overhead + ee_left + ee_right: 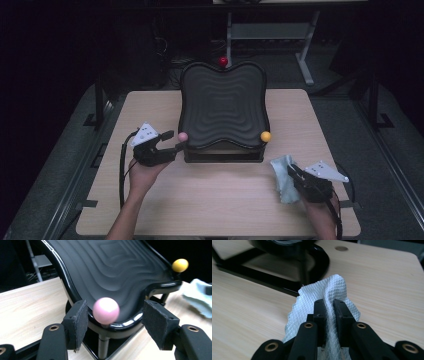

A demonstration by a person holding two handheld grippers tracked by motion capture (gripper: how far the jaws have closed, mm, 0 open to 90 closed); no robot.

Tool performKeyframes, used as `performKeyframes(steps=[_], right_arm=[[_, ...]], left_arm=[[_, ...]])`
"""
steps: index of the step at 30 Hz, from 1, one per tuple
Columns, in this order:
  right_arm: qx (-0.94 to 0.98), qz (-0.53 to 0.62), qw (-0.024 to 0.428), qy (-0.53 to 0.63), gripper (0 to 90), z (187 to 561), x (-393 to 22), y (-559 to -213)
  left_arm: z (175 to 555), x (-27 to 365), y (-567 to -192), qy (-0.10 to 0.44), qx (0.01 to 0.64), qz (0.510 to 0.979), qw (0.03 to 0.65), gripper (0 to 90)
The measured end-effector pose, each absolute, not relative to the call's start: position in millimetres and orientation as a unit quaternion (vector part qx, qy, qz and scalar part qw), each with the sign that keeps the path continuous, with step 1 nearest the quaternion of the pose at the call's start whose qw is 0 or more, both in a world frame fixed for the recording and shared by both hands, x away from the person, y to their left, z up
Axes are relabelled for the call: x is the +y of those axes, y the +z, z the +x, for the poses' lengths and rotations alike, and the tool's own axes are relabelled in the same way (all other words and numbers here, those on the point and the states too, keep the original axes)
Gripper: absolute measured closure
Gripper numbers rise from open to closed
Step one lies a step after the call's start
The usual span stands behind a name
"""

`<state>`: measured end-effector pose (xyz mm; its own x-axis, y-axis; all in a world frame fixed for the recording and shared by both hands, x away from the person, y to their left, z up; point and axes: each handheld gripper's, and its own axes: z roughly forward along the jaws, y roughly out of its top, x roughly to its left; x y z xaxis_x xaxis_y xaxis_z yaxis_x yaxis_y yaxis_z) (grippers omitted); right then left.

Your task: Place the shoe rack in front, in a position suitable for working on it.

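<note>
A pink ball knob [106,310] sits at the near left corner of a black, wavy-ribbed tray [120,267], low in the centre of the left gripper view, between the pads and untouched. A white waffle-weave cloth [329,292], crumpled and pinched upright, rises at centre of the right gripper view.

Light wood table [225,200]; black wavy tray stand [223,156] stands on it.

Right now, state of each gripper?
Left gripper: open, jaws either side of the pink ball on the black tray, pads not touching it.
Right gripper: shut on the white cloth.
</note>
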<state>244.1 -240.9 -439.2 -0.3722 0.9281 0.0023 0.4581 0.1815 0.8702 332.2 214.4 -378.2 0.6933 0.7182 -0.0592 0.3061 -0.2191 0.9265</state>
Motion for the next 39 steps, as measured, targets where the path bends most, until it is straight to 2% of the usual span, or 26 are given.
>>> performKeyframes(steps=[13, 20, 24, 33, 39], right_arm=[[0.708, 0.415, 0.295, 0.490, 81.0, 232.9, -185.5, -412.0], [0.685, 0.408, 0.313, 0.516, 81.0, 267.7, -149.3, -395.2], [0.683, 0.413, 0.329, 0.504, 81.0, 297.7, -122.1, -395.0], [0.681, 0.440, 0.360, 0.461, 81.1, 319.9, -106.8, -405.1], [0.691, 0.445, 0.342, 0.456, 81.4, 322.4, -110.8, -406.0]], left_arm=[[353.0, 201.0, -383.2, 0.189, 0.340, 0.770, 0.507, 48.8], [357.2, 198.7, -385.2, 0.193, 0.340, 0.769, 0.506, 58.8], [358.0, 200.1, -385.4, 0.189, 0.336, 0.771, 0.508, 59.3], [358.3, 200.6, -385.8, 0.185, 0.326, 0.775, 0.509, 60.1], [354.8, 199.4, -384.8, 0.180, 0.322, 0.780, 0.506, 60.3]])
